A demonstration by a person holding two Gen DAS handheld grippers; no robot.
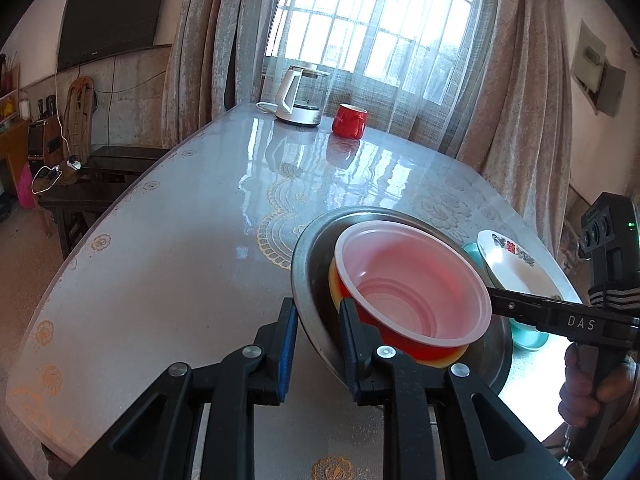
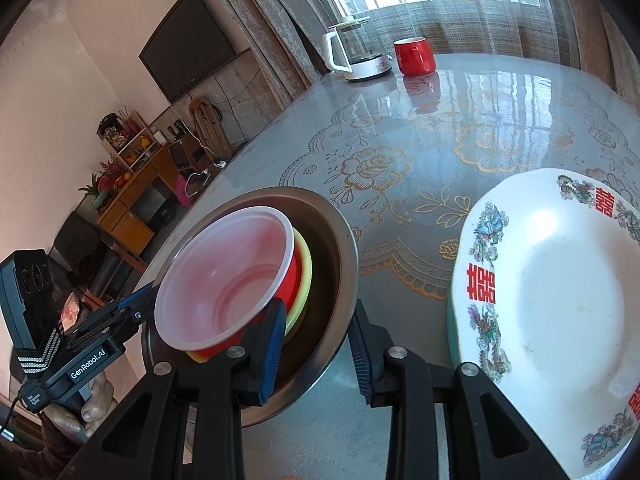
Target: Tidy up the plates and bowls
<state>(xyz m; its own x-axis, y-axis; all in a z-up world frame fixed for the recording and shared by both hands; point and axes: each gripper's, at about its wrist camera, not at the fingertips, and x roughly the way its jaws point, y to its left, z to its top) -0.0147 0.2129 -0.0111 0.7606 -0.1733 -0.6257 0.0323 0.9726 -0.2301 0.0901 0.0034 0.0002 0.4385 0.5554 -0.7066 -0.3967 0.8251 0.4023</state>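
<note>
The left gripper [image 1: 318, 344] has its jaws pinched on the near rim of the steel basin [image 1: 316, 248], and the right gripper [image 2: 314, 354] clamps the opposite rim. Inside sit 2 nested bowls, a pink-lined red bowl [image 1: 412, 280] over a yellow one. Keep both hands level and move together so nothing slides. Beyond, on the bench [image 1: 180, 220], the white plate [image 2: 560, 300] rests on a teal dish.
</note>
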